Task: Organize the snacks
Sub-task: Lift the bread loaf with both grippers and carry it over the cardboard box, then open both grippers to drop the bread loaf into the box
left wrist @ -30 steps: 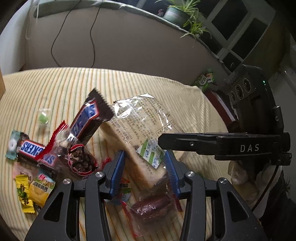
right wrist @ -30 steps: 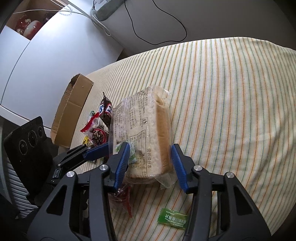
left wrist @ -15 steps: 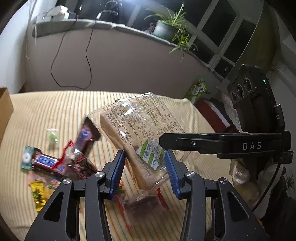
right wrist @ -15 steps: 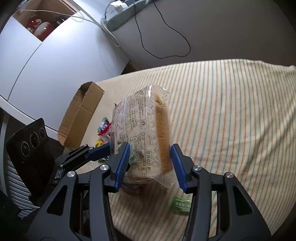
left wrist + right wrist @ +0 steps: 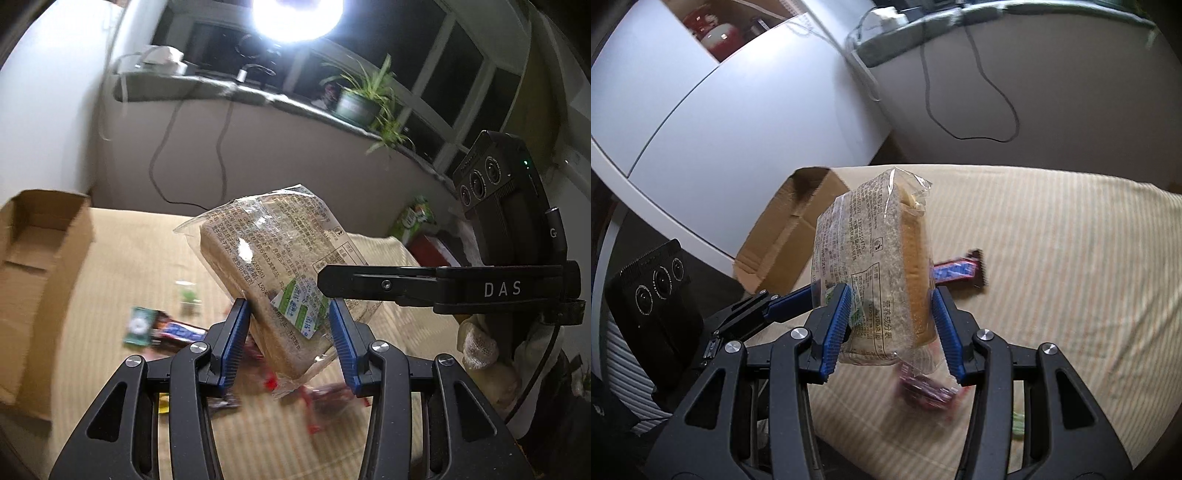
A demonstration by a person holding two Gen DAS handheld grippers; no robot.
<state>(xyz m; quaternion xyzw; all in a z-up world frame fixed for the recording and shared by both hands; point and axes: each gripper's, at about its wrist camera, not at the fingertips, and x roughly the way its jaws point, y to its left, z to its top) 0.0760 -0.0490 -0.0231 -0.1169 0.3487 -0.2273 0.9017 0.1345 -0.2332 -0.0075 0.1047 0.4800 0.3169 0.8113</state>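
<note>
Above the striped bed [image 5: 1071,258], both claws pinch the bagged bread [image 5: 280,266]: left claw [image 5: 291,343] and right claw [image 5: 890,328] each closed on its lower end. Transport step. Next: carry it to the cardboard box [image 5: 786,243], then let go.

Bright lamp [image 5: 295,14] overhead; dark windows [image 5: 454,74]; potted plant [image 5: 360,99] on sill; white cabinet [image 5: 731,110].
</note>
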